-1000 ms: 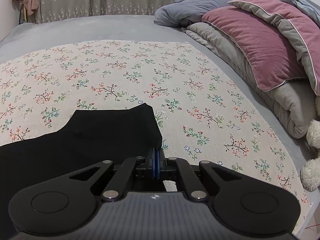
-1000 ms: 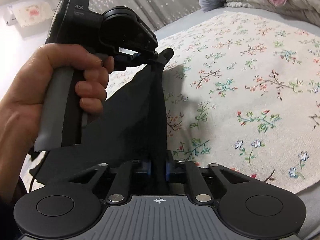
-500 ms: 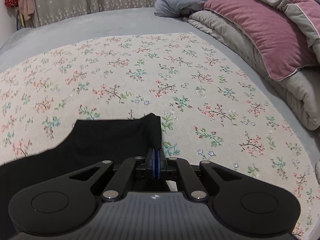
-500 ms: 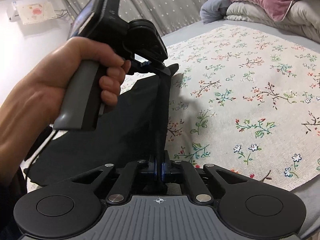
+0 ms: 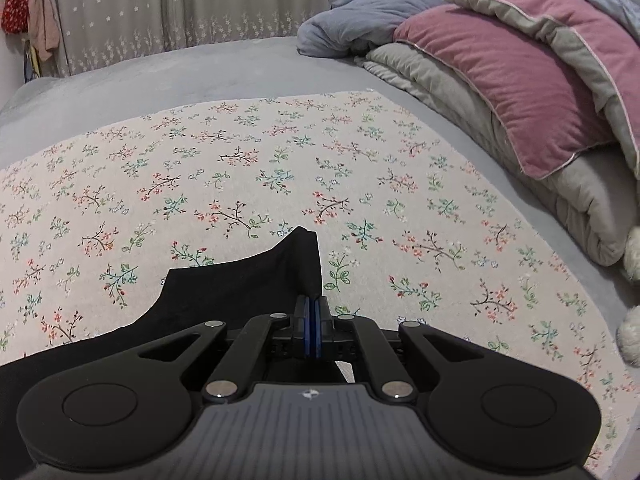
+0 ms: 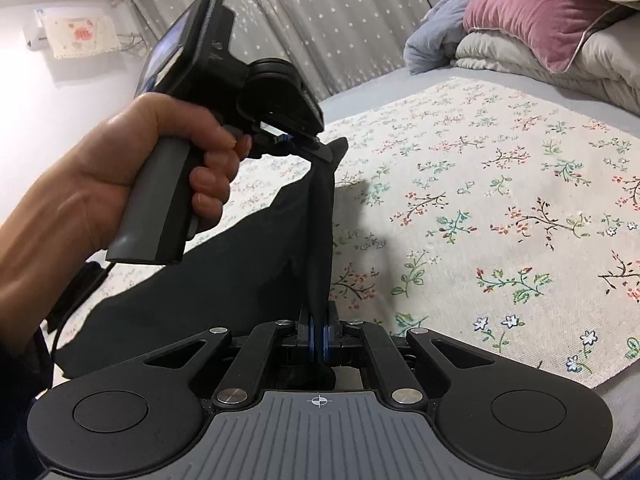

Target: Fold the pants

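Left wrist view: left gripper [image 5: 311,322], fingers clenched on a raised corner of the black pants [image 5: 248,284]; cloth trails off toward 8 o'clock over the floral bedspread [image 5: 280,160].

Right wrist view: right gripper [image 6: 319,336], fingers clenched on a second point of the same edge, so a taut black strip rises toward 12 o'clock to the left gripper, which a hand [image 6: 120,184] holds above the bed. Remainder of the garment hangs and lies at 9 o'clock, partly off the spread.

Surroundings: pink pillow [image 5: 520,80] and grey quilts [image 5: 460,92] at 2 o'clock, well apart from the work; star-print curtain [image 5: 180,8] at 12 o'clock.

Risks, as judgement:
- Thin bite of fabric in each pair of fingers; a sharp pull apart may slip one corner free.
- Uneven lift between hands may lay the fold crooked.
- Trailing bulk at the bed edge may drag and bunch beneath the fold.
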A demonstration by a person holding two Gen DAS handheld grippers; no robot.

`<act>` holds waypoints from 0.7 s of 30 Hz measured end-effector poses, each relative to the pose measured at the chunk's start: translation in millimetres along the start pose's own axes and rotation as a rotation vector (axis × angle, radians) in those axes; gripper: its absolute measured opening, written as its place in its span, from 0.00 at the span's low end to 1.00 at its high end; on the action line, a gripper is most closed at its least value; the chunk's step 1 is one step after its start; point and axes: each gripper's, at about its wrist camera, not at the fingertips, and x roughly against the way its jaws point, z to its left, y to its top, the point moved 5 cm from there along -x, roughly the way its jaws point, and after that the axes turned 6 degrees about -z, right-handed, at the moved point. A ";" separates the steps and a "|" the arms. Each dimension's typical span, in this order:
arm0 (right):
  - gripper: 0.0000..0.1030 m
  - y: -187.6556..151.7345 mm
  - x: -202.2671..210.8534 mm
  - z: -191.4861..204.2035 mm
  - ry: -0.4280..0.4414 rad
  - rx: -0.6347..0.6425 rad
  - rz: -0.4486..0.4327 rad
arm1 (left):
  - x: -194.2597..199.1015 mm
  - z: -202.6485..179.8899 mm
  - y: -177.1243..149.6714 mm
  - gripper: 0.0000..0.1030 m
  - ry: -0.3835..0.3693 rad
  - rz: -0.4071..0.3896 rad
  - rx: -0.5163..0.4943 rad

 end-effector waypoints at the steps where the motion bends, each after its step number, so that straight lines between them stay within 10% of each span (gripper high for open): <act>1: 0.03 0.0 0.8 1.2 0.006 -0.001 0.000 | 2.8 2.5 -0.1 0.05 -0.007 -0.005 0.009; 21: 0.04 -11.0 -3.8 121.7 -0.101 0.519 -0.084 | 67.2 94.9 1.9 0.04 -0.115 -0.108 0.182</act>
